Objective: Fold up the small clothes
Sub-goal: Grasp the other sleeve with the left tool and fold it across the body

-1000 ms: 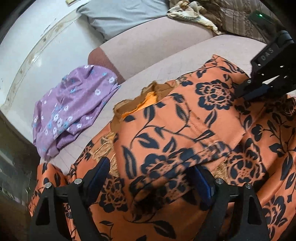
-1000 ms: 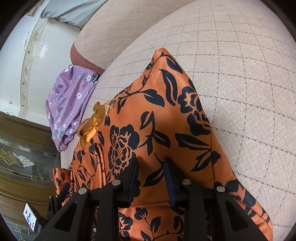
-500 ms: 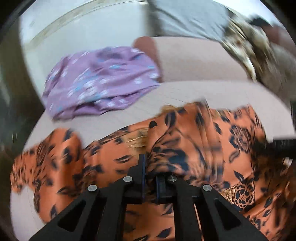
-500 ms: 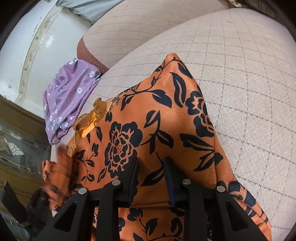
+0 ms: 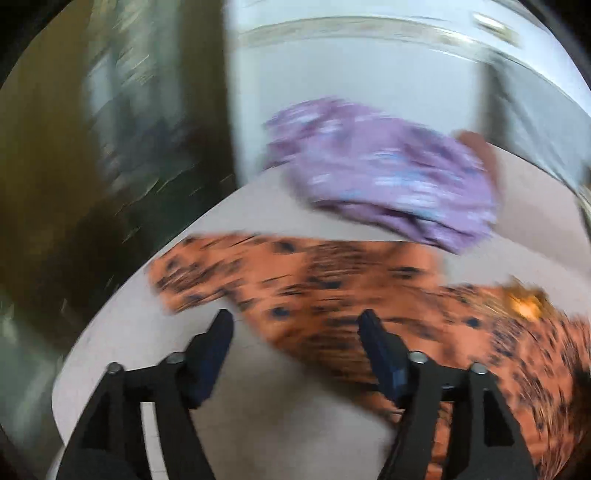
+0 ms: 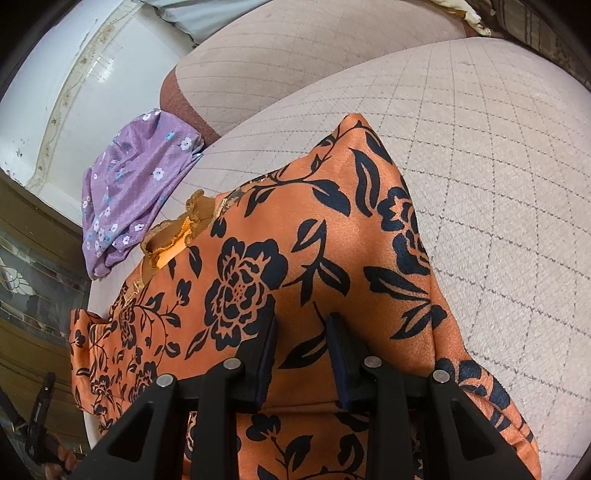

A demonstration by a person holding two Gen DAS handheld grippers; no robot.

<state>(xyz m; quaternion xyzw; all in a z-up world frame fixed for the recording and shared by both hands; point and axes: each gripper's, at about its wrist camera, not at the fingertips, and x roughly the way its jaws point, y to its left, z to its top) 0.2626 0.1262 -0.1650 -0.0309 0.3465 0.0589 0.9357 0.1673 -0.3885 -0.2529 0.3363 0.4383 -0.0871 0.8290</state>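
An orange garment with a dark floral print [image 6: 295,240] lies on the pale quilted sofa seat [image 6: 480,166]. My right gripper [image 6: 302,325] is shut on a raised fold of it, and the cloth tents up from the seat toward the jaws. In the blurred left wrist view the orange garment [image 5: 332,288] stretches across the seat with one end laid out to the left. My left gripper [image 5: 293,321] hovers over its near edge. Its jaws are opening wide and the pads touch nothing. The left tool also shows in the right wrist view [image 6: 40,417].
A purple flowered garment [image 6: 136,184] [image 5: 388,177] lies crumpled at the seat's far left end, by the armrest. The sofa backrest [image 6: 295,62] rises behind, with a grey cushion [image 6: 207,14] on top. A white wall [image 5: 351,74] and dark cabinet [image 5: 92,147] stand beyond the seat edge.
The left gripper closed on the orange cloth, swung left with it, and now stands open with the cloth end laid out. The right gripper kept its hold and stayed put.
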